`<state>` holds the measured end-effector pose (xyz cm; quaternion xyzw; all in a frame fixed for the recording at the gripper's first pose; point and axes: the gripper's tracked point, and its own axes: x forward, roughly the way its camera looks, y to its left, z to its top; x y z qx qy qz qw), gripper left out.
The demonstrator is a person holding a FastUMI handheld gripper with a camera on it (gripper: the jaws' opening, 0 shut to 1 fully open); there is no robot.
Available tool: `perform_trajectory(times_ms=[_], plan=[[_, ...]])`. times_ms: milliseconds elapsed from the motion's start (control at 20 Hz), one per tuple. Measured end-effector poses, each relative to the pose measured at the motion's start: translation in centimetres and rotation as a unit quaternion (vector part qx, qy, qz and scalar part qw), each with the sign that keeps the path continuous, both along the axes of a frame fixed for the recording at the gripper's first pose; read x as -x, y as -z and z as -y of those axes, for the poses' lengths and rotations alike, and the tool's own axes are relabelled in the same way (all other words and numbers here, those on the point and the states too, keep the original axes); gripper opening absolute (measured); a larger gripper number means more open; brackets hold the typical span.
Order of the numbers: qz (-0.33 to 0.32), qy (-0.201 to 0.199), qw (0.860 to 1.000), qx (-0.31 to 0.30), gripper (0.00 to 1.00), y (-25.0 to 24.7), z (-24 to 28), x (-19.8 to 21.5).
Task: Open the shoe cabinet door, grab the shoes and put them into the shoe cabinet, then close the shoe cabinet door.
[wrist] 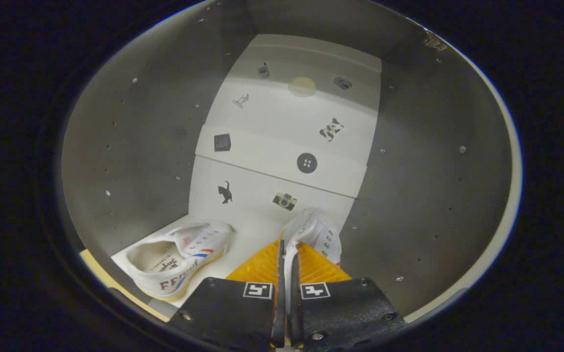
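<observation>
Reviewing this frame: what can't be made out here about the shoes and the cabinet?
- Held shoe: most of it is hidden behind the gripper fingers clamping its edge.
- Left shoe: insole print too small to read.
- Cabinet back panel: upper stickers blurred and dim.
- Cabinet door: out of frame.

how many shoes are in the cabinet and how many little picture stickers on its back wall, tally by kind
Shoes: 2, one lying on the cabinet floor, one pinched by its edge in the tongs at
Picture stickers on the back wall: 7
Pale round patch: 1
Total: 10
</observation>
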<state>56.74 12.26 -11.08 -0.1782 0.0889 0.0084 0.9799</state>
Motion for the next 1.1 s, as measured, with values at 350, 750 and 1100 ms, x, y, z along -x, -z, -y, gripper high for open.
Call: perform_trajectory(times_ms=[350,750,1100], plan=[[0.021,0.006,0.999,-0.025,0.25,1.9,-0.9,-1.4],[0.086,0.044,0.994,-0.045,0.84,-1.6,-1.2,4.7],[0.086,0.011,0.992,-0.09,1.0,-5.9,-5.6,17.9]])
